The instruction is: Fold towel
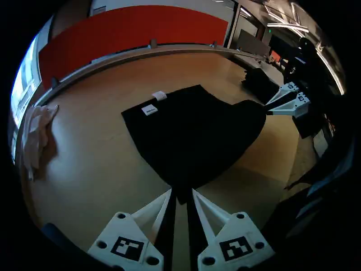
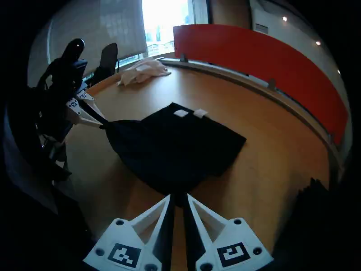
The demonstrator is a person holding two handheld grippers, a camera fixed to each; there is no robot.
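Black towel (image 1: 194, 131) lies mid-table, one corner pinched in each claw
Left gripper (image 1: 180, 198) and right gripper (image 2: 178, 201) each have fingers nearly together, clamped on the towel corners toward the wooden table (image 1: 90, 158)'s near edge

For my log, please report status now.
Left gripper and right gripper shut on black towel corners. Near edge lifted, fold not done. Pale cloth far aside.
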